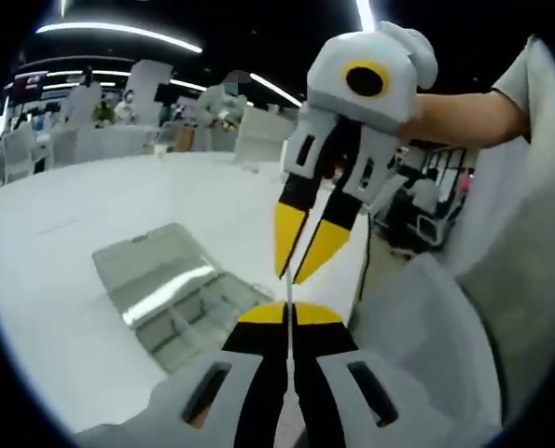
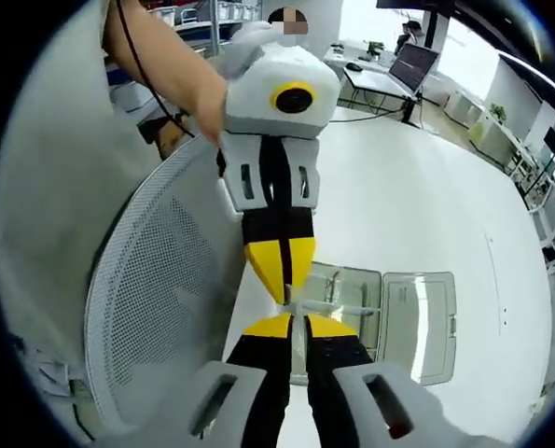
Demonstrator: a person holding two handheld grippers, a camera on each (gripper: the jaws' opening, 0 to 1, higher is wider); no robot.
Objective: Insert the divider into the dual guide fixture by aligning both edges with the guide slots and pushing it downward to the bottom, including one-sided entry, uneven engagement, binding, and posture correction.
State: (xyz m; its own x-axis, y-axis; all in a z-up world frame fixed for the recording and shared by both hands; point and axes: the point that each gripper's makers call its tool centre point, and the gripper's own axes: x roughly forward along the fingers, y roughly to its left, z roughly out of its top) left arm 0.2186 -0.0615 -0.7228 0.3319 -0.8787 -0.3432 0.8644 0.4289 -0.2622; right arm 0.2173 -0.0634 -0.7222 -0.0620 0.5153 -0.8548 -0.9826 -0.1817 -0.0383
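Note:
A small, thin clear divider (image 1: 287, 291) hangs in the air above the table, seen edge-on, pinched from both ends. My left gripper (image 1: 289, 310) is shut on its near end. My right gripper (image 1: 288, 277) comes down from the upper right, its yellow fingertips closed on the other end. In the right gripper view the divider (image 2: 300, 303) sits between my right gripper (image 2: 296, 322) and the left gripper (image 2: 284, 297), tip to tip. The guide fixture, a clear plastic compartment box (image 1: 170, 285) with its lid open, lies flat on the white table below (image 2: 398, 308).
The white table (image 1: 81, 215) stretches wide around the box. A white mesh chair back (image 2: 151, 289) stands close at the table's edge. A person's bare arm (image 1: 464, 117) holds the right gripper. Desks, monitors and people fill the background.

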